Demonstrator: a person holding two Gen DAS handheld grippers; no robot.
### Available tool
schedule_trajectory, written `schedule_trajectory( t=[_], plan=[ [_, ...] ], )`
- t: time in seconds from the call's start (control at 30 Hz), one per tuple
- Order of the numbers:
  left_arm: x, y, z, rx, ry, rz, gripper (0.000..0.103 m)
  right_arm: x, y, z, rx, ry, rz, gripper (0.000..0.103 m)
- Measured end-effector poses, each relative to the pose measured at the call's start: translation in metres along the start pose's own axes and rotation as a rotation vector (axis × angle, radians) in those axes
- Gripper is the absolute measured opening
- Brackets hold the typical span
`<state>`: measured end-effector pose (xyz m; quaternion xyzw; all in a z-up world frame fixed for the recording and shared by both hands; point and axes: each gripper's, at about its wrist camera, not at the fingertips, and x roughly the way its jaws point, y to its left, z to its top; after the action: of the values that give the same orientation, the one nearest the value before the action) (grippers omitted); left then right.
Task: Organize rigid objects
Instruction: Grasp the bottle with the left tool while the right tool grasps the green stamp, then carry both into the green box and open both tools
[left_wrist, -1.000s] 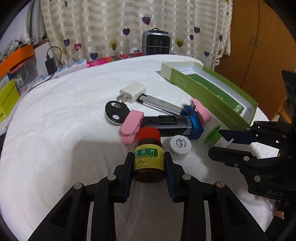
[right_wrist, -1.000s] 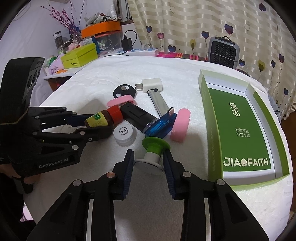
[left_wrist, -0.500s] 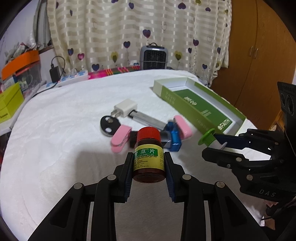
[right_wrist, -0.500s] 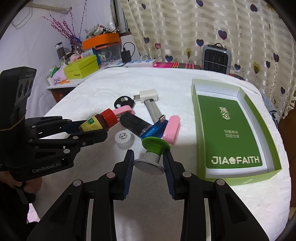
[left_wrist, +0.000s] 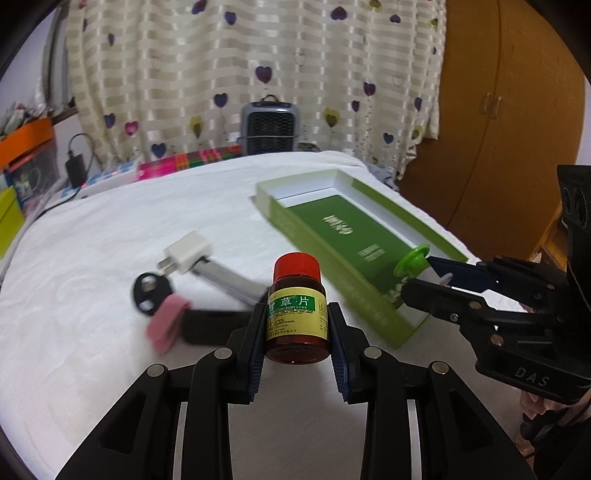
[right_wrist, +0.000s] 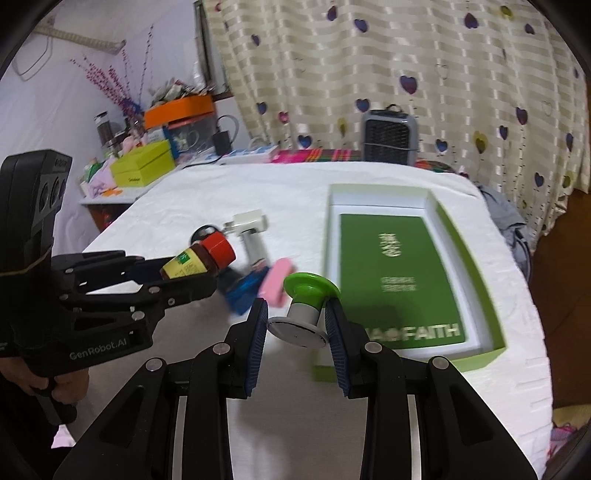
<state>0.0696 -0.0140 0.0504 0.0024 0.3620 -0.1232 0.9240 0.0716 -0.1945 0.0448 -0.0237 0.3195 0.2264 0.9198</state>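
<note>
Left tongs (left_wrist: 297, 325) grip a brown medicine bottle (left_wrist: 297, 318) with red cap and yellow-green label; right tongs (right_wrist: 297, 318) clamp a green-topped white stopper (right_wrist: 306, 304).

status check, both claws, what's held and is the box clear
Left claw shut on red-capped brown pill bottle. Right claw shut on green-topped stopper. Open green box empty, path clear.

The right gripper (right_wrist: 297, 323) clamps a green-capped stopper (right_wrist: 306, 303) above the white tabletop (right_wrist: 192, 192), beside the open green box (right_wrist: 496, 295). At left, the left gripper (right_wrist: 177, 275) holds a red-capped brown bottle (right_wrist: 201, 257), blurred, seemingly lifted.
</note>
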Motion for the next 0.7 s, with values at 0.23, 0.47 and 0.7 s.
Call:
schedule_trajectory(
  t=[0.23,0.47,0.7],
  plan=[
    [0.020,-0.029,0.015,0.043,0.000,-0.053,0.030,-0.001,-0.035,0.001,0.049,-0.011,-0.046,0.034],
    [0.043,-0.051,0.027,0.071,0.023,-0.104,0.030,0.008,-0.064,0.001,0.088,0.009,-0.088,0.034],
    [0.058,-0.060,0.032,0.075,0.036,-0.149,0.030,0.017,-0.081,-0.001,0.107,0.040,-0.113,0.034]
  ],
)
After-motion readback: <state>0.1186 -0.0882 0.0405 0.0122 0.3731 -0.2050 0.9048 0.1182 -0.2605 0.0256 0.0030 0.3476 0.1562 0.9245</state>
